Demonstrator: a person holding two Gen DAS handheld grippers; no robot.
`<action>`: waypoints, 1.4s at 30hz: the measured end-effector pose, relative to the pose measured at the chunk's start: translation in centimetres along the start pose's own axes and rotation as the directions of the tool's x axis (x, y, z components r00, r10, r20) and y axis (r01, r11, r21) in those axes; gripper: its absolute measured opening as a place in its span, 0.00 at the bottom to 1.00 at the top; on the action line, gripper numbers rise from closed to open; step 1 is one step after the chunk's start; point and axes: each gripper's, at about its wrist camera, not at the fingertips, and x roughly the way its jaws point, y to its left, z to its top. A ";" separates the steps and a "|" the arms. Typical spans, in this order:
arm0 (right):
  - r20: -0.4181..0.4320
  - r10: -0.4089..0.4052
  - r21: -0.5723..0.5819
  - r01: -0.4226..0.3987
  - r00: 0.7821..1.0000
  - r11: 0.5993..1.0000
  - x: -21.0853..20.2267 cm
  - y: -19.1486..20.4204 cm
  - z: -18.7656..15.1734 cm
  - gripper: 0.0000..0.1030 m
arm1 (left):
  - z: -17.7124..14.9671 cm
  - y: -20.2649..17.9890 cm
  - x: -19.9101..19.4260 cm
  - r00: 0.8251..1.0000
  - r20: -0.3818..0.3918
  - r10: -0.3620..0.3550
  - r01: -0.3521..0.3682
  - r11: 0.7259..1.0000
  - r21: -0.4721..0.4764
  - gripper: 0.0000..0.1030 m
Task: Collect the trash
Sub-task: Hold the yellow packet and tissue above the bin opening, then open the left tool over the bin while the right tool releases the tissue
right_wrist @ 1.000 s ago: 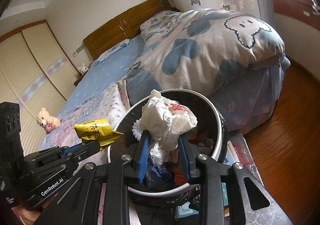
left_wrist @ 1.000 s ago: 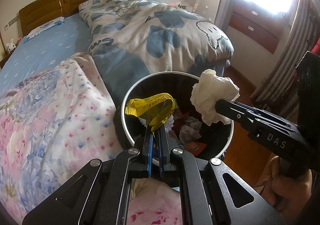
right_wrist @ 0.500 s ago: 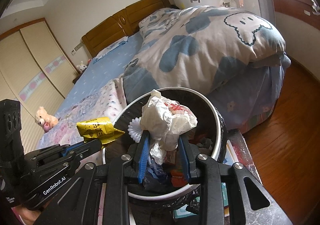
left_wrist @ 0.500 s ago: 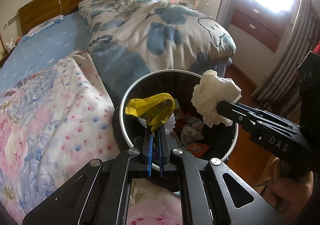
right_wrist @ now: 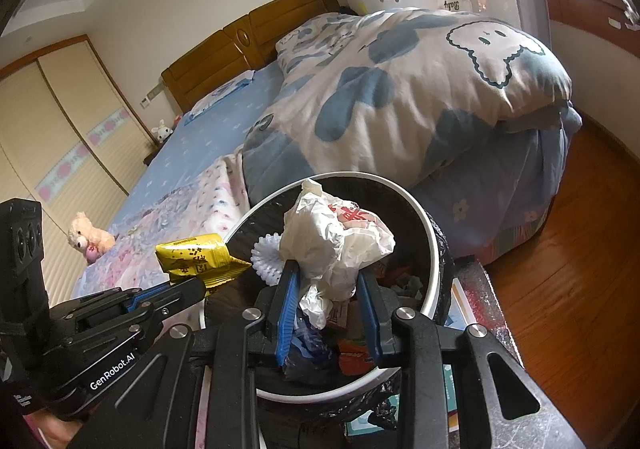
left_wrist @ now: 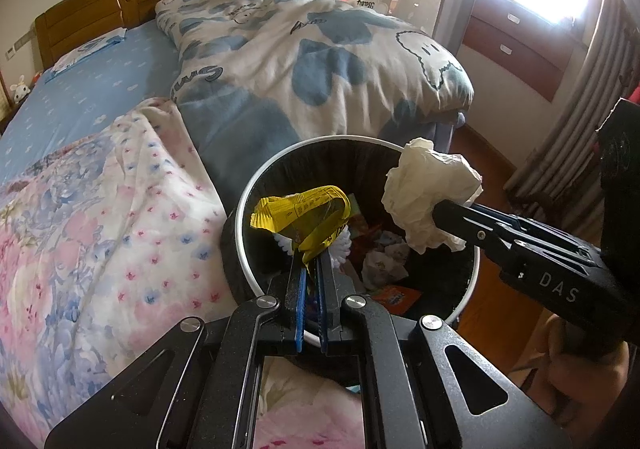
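A round trash bin (left_wrist: 256, 189) (right_wrist: 434, 261) with a white rim and black liner stands beside the bed, holding scraps of paper and wrappers. My left gripper (left_wrist: 311, 263) (right_wrist: 202, 287) is shut on a crumpled yellow wrapper (left_wrist: 304, 211) (right_wrist: 196, 261), held above the bin's near-left side. My right gripper (right_wrist: 328, 277) (left_wrist: 438, 209) is shut on a white crumpled wad of paper and plastic (right_wrist: 332, 241) (left_wrist: 430, 193) with red print, held over the bin's opening. Both pieces of trash hang in the air above the bin.
A bed with a floral pink blanket (left_wrist: 100, 217), a blue sheet and a blue-and-white quilt (left_wrist: 320, 49) lies to the left and behind the bin. Wooden floor (right_wrist: 568, 281) runs to the right. A teddy bear (right_wrist: 86, 239) sits on the bed. A person's hand (left_wrist: 576, 353) holds the right gripper.
The left gripper with the yellow wrapper has shifted slightly, so the bin sits a bit farther right in its view. The right gripper and its wad stay as they were.
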 end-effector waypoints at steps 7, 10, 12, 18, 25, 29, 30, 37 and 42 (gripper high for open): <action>-0.012 0.001 0.002 -0.001 1.000 1.000 0.5 -0.3 0.1 0.29 | 0.0 0.0 0.0 1.000 -0.001 0.002 -0.002 1.000 0.000 0.04; -0.015 0.001 0.002 -0.001 1.000 1.000 0.5 -0.4 0.1 0.29 | 0.0 -0.1 0.0 1.000 -0.001 0.001 -0.001 1.000 0.000 0.04; -0.014 0.001 0.003 -0.001 1.000 1.000 0.5 -0.4 0.1 0.29 | 0.0 0.0 0.0 1.000 0.000 0.002 -0.002 1.000 0.002 0.04; -0.013 0.002 0.001 -0.002 1.000 1.000 0.5 -0.3 0.1 0.29 | 0.0 0.0 0.2 1.000 0.001 0.004 -0.004 1.000 0.004 0.04; -0.016 0.002 0.001 -0.002 1.000 1.000 0.5 -0.2 0.1 0.30 | 0.0 0.1 0.3 1.000 -0.002 0.004 -0.004 1.000 0.002 0.04; -0.017 0.002 0.001 -0.002 1.000 1.000 0.5 -0.2 0.1 0.31 | 0.1 0.1 0.3 1.000 -0.003 0.003 -0.003 1.000 0.002 0.04; -0.017 0.003 0.002 -0.003 1.000 1.000 0.5 -0.2 0.1 0.31 | 0.0 0.2 0.3 1.000 -0.003 0.003 -0.003 1.000 0.001 0.05; -0.018 0.000 -0.004 0.000 1.000 1.000 0.6 0.0 0.4 0.34 | 0.0 0.3 0.2 1.000 -0.003 0.003 -0.003 1.000 0.001 0.26; -0.012 -0.001 0.005 0.001 1.000 1.000 0.5 0.1 0.7 0.61 | -0.2 1.0 -0.7 1.000 0.014 0.028 -0.028 1.000 -0.015 0.68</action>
